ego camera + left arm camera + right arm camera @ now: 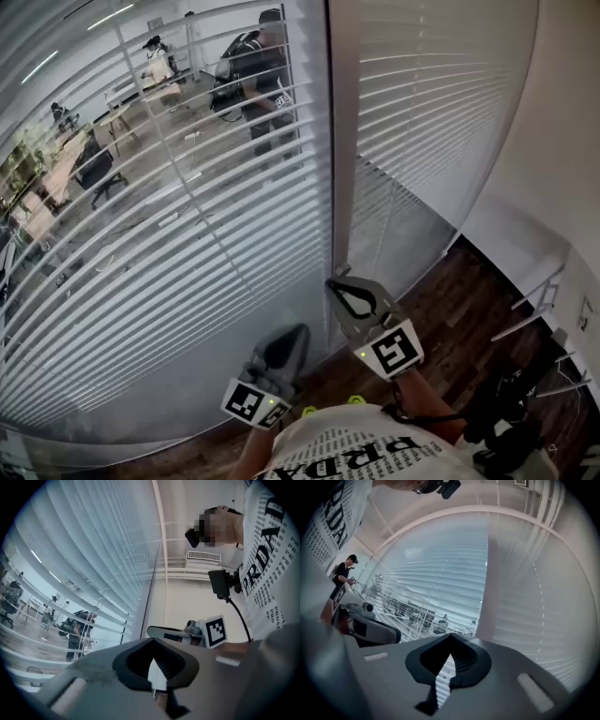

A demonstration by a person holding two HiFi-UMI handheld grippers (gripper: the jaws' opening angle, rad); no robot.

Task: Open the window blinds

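Right gripper view shows the right gripper [450, 635] with its jaws closed tip to tip and nothing visible between them. It is aimed at the pale window post [487, 597] that divides the two sets of blinds. In the head view its tips sit right at the foot of that post, though I cannot tell whether they touch it. The left gripper [152, 640] hangs lower and just beside it, jaws also together and empty, and plays no part. The left blind [141, 262] already has its slats tilted enough to see through to an office and a person [258, 66] beyond the glass. The right blind [422, 103] looks more nearly shut. To do the step well, I judge the right gripper must part its jaws and take the tilt wand or cord squarely between the pads. It should then turn or pull steadily, not jerk, so the slats move together. No view shows that wand or cord clearly; only thin ladder strings cross the slats. A very fine cord caught in the closed jaws could not be ruled out. The head rails are cut off at the top of the frame.
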